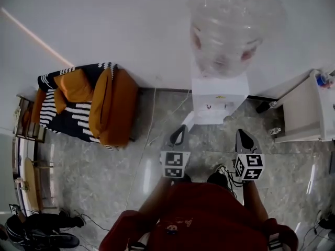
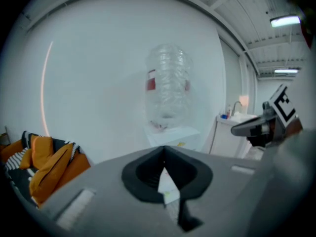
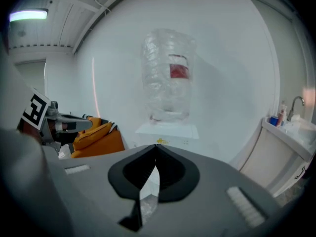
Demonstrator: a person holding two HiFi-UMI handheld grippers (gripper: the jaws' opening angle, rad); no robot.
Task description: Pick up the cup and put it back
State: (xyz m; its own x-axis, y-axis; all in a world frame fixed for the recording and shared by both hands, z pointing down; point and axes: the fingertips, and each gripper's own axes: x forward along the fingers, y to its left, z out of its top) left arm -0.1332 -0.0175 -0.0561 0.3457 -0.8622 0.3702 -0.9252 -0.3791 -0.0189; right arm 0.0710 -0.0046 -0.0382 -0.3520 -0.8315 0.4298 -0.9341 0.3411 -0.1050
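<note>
Head view, nearest first: just beyond the person's red top (image 1: 204,213), the left tongs (image 1: 180,130) and right tongs (image 1: 242,134) are held side by side over the grey floor (image 1: 104,166), both pointing to twelve o'clock. Each gripper view shows its jaw tips pressed together with nothing between them. Farther off at twelve o'clock, a white water dispenser (image 1: 219,95) carrying a clear bottle (image 1: 230,30) stands against the wall. A sofa (image 1: 86,106) with orange cushions lies at ten o'clock and a white counter (image 1: 306,109) at two o'clock. The cup shows in no view; it may stand at the dispenser's front, but that patch is too small to tell. Empty, closed tongs suit both a cup waiting to be lifted and one already set back, so the step in hand and what the next move calls for are unsettled.
</note>
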